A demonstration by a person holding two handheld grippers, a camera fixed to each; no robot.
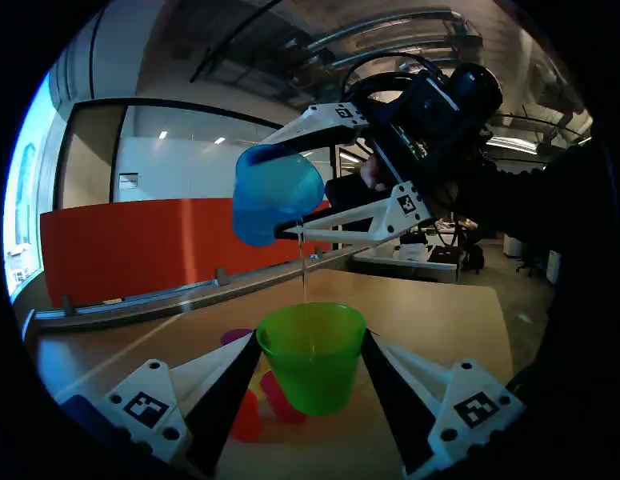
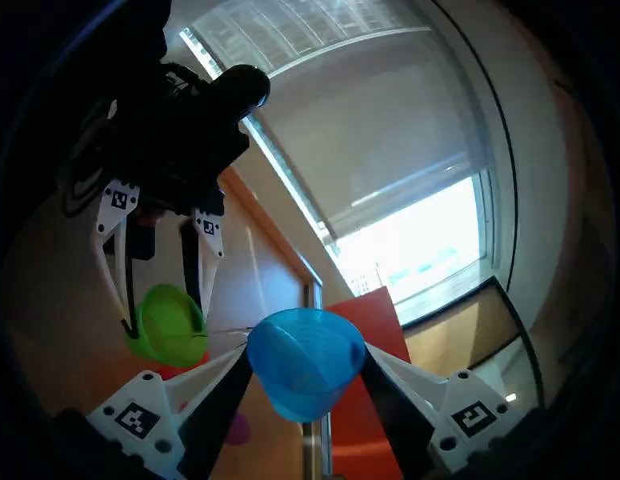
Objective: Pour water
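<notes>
two cups meet over the light wooden tabletop point(image 1: 438, 312). the left hand-held gripper point(image 1: 310, 340) pinches a translucent green plastic cup point(image 1: 311, 368) upright, with both fingers pressing on its sides. above it and apart from it, the right hand-held gripper point(image 2: 306, 352) clamps a translucent blue plastic cup point(image 2: 306, 376) between both fingers. the blue cup is tipped, its mouth lowered toward the green one. a thin stream of water point(image 1: 303, 276) falls from its lip into the green cup's open top. a person's hand point(image 1: 372, 170) grips the right hand-held gripper from behind. small red, pink and purple plastic pieces point(image 1: 276, 398) lie on the tabletop below the green cup. an orange wall panel point(image 1: 134, 248) stands beyond the tabletop's far edge.
</notes>
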